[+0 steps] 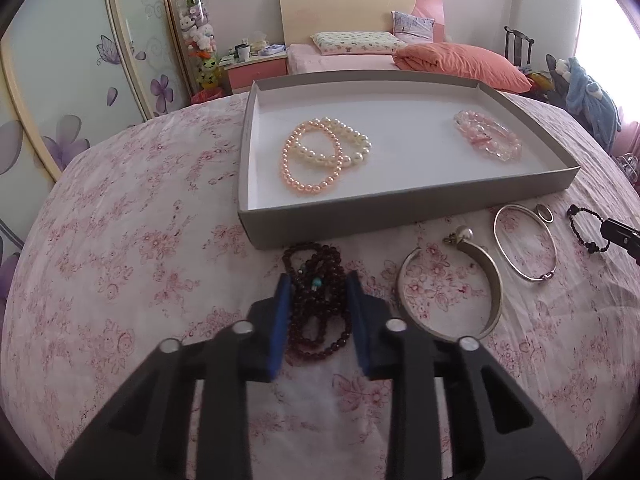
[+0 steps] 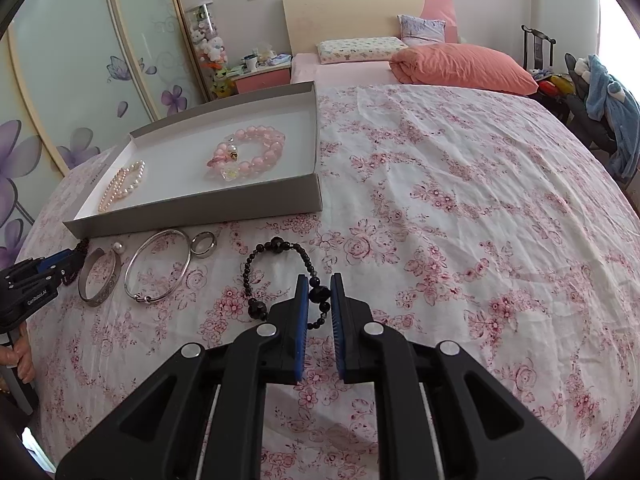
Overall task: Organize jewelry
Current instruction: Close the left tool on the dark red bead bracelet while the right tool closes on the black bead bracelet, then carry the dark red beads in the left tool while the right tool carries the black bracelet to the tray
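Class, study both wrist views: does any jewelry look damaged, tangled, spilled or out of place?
Nothing looks damaged or spilled. Five pieces remain outside the gray tray on the floral cloth: dark red bead strand, wide cuff bangle, thin silver bangle, ring and black bead bracelet.

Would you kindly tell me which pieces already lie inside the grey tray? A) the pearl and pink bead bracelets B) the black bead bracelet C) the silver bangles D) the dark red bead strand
A: the pearl bracelets and pink bead bracelets lie inside the tray; the rest lies on the cloth.
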The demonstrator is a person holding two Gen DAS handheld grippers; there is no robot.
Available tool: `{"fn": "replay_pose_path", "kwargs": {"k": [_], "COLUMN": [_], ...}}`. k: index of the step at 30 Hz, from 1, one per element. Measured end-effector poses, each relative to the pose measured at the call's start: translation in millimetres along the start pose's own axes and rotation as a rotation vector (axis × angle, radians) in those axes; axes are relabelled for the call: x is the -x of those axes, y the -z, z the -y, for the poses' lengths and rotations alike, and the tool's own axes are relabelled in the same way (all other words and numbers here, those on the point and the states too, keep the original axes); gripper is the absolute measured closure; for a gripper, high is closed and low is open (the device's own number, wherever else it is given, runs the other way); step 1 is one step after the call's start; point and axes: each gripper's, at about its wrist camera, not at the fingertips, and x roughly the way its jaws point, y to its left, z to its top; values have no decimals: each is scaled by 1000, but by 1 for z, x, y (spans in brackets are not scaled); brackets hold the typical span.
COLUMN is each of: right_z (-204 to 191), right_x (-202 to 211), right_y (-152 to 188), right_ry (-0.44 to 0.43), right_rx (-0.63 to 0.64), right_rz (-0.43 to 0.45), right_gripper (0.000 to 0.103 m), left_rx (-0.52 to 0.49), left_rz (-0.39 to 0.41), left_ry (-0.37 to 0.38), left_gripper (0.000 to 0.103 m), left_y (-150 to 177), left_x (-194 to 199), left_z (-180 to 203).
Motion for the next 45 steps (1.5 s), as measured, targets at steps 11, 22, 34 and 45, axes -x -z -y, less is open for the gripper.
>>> {"fn": "replay_pose_path", "kwargs": {"k": [11, 22, 34, 45], "right_z": [-2, -17, -34, -44], "right_x": [10, 30, 52, 70], "right_y": [-2, -10, -17, -20], "right_ry": [-32, -91, -124, -149], "right_rx": [-4, 10, 45, 61], "right_rz": [37, 125, 204, 257], "right_gripper": [91, 91, 91, 91], "left_rx": [37, 110, 121, 117], "left_rz": [1, 43, 212, 277], "left_ry": [-39, -39, -84, -46], "left_gripper": [90, 91, 91, 94], "left_y": [5, 12, 8, 5], "left_x": [7, 23, 77, 106], "left_z": [-18, -38, -33, -19]}}
